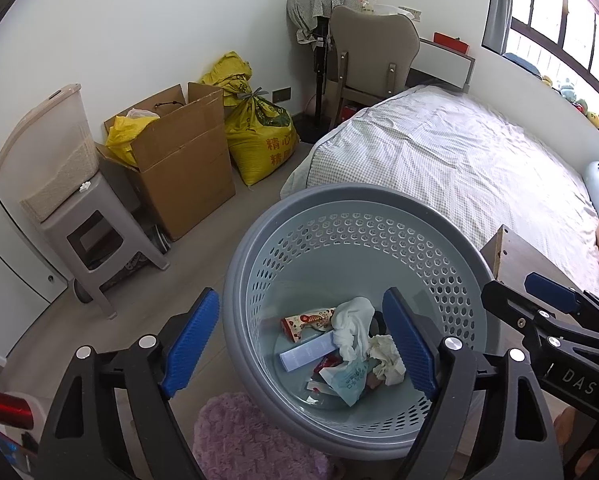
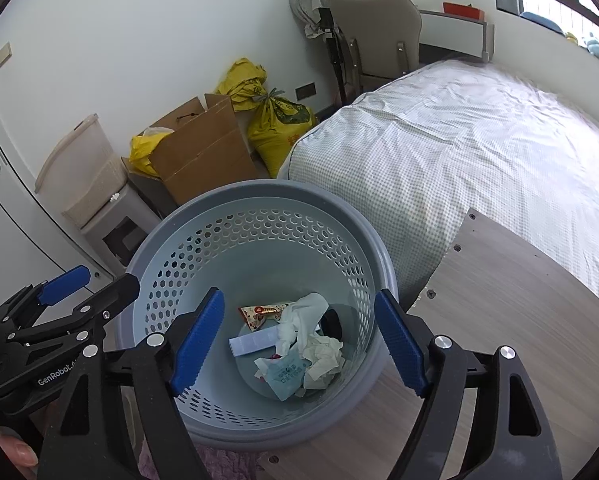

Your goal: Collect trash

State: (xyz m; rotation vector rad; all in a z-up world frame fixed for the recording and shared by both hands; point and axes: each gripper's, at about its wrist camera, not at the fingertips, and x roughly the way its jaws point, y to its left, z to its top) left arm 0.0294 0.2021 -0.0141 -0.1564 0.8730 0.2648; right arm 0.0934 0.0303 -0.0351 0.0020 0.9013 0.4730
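Note:
A grey-blue perforated waste basket (image 1: 339, 216) stands on the floor beside the bed; it also shows in the right wrist view (image 2: 259, 196). Inside lie crumpled white tissues (image 1: 355, 326), a red snack wrapper (image 1: 307, 320), a pale blue box (image 1: 307, 354) and other scraps, seen also in the right wrist view (image 2: 303, 320). My left gripper (image 1: 303, 346) is open and empty above the basket, its left finger outside the rim. My right gripper (image 2: 299, 344) is open and empty over the basket's mouth. Each gripper shows in the other's view, the right (image 1: 555, 316) and the left (image 2: 59, 304).
A bed (image 1: 459, 152) with a checked sheet lies to the right. A wooden board (image 2: 511, 320) sits beside the basket. A cardboard box (image 1: 179, 160), yellow sacks (image 1: 259, 136), a grey stool (image 1: 99, 236) with a bin, a chair (image 1: 371, 52) and a purple rug (image 1: 251, 436) surround it.

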